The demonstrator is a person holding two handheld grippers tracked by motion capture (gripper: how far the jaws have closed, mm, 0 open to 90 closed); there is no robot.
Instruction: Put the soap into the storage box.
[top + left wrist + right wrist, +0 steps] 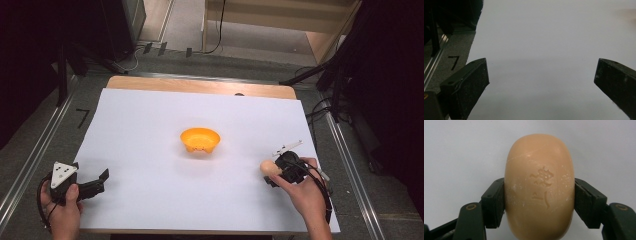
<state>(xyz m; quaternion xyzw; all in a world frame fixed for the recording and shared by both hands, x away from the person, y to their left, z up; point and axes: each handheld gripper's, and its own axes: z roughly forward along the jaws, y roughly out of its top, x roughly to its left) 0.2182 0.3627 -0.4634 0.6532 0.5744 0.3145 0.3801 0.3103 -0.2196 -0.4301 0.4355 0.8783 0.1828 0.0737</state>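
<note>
A tan oval soap bar [539, 187] is clamped between the pads of the right hand-held gripper [274, 170] near the surface's [150, 150] right edge. The left hand-held gripper [97, 182] is held open, empty, near the front-left corner.
</note>
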